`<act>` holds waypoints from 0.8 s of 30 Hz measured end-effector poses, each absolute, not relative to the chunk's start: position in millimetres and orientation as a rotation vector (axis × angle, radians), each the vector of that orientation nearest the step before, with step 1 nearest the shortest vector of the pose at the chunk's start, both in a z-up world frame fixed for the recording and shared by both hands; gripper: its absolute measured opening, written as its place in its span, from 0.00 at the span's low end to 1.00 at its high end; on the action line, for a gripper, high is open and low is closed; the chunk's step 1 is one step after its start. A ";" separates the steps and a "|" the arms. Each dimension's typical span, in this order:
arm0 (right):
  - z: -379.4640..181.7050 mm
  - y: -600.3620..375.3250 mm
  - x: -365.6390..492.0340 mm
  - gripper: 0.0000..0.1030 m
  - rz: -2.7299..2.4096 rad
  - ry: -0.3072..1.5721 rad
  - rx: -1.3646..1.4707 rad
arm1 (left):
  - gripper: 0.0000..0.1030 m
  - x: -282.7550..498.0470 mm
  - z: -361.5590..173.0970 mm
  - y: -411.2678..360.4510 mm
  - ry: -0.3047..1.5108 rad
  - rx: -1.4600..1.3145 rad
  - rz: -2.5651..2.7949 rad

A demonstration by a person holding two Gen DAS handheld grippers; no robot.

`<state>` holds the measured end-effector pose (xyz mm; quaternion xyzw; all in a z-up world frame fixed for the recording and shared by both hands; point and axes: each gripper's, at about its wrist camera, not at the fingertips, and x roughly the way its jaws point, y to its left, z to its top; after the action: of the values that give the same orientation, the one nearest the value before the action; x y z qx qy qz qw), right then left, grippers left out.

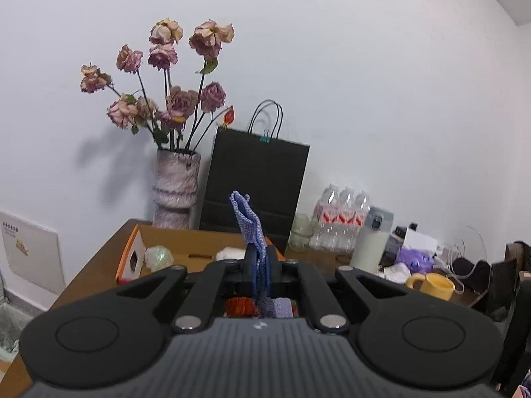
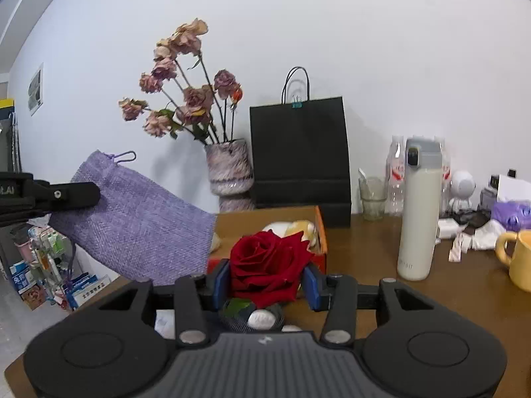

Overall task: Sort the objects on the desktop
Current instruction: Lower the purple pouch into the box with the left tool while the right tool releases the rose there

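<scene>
- wooden desk [image 2: 381,265] carries everything noted below.
- black paper bag [image 2: 300,156] stands upright against the wall, just beside the vase of dried roses [image 2: 229,165].
- open cardboard box [image 2: 265,222] sits at the desk's rear left.
- purple woven pouch [image 2: 139,219] hangs in the air left of the box, clamped in the left gripper [image 1: 260,267].
- white flask [image 2: 418,212] stands upright on the desk, right of the box.
- red rose [image 2: 267,262] sits between the right gripper [image 2: 267,285] fingers, which are closed against it.
</scene>
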<state>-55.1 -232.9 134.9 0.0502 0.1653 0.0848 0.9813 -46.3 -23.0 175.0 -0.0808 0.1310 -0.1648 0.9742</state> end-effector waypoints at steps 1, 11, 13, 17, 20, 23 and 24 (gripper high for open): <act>136.9 -235.0 -48.7 0.42 0.171 0.332 0.101 | 0.06 -38.9 177.7 -22.3 0.253 -0.167 -0.327; 151.9 -227.8 68.4 0.42 0.237 0.373 0.140 | 0.06 89.9 189.6 0.5 0.327 -0.258 -0.302; 153.8 -218.3 97.0 0.42 0.266 0.391 0.143 | 0.06 122.7 186.1 -2.0 0.361 -0.267 -0.311; 153.2 -209.2 162.5 0.42 0.336 0.438 0.193 | 0.06 201.2 159.7 -13.2 0.405 -0.231 -0.236; 135.5 -212.4 217.1 0.42 0.413 0.506 0.285 | 0.06 272.0 118.2 -19.9 0.576 -0.204 -0.259; 106.8 -204.4 263.7 0.42 0.370 0.659 0.287 | 0.06 319.1 75.5 -23.7 0.747 -0.124 -0.127; 100.4 -199.9 271.7 0.42 0.360 0.687 0.264 | 0.06 326.0 65.3 -22.8 0.766 -0.112 -0.107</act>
<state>271.7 -199.9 100.4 0.1285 0.3341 0.1749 0.9172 326.0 -22.8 65.3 -0.0547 0.3735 -0.0523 0.9245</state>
